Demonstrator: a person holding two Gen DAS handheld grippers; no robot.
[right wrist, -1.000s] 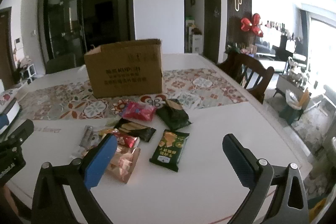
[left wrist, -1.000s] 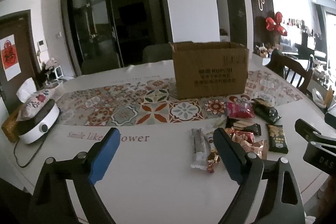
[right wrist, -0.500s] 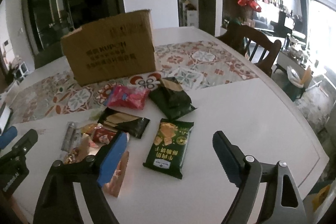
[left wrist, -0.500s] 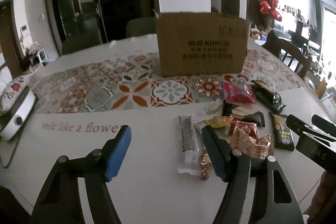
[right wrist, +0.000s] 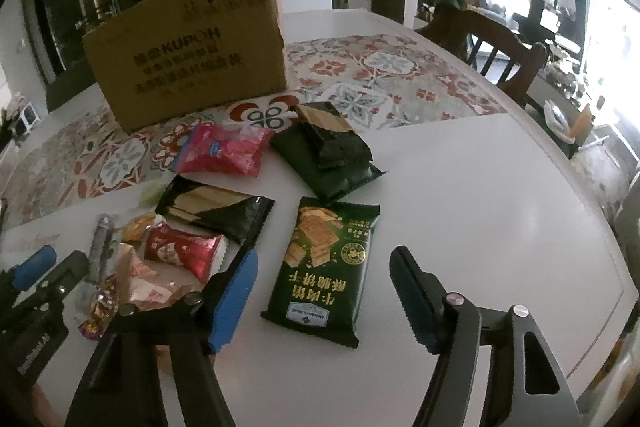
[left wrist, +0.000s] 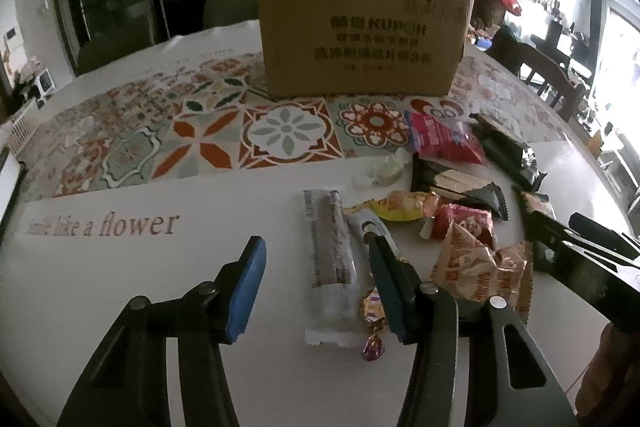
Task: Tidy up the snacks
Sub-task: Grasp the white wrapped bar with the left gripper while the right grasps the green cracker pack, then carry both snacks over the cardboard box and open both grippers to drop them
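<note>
Table (left wrist: 120, 267): both grippers' jaws closing, half-open, pads clear of snacks.

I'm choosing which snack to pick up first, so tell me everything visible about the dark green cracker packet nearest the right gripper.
The dark green cracker packet is a flat, glossy sealed pouch with crimped ends, printed with stacked crackers, a round emblem and pale lettering. It lies face up on the white table, slightly tilted, its far end close to a larger dark green bag. It sits between the right gripper's open blue-padded fingers; neither pad touches it.
</note>
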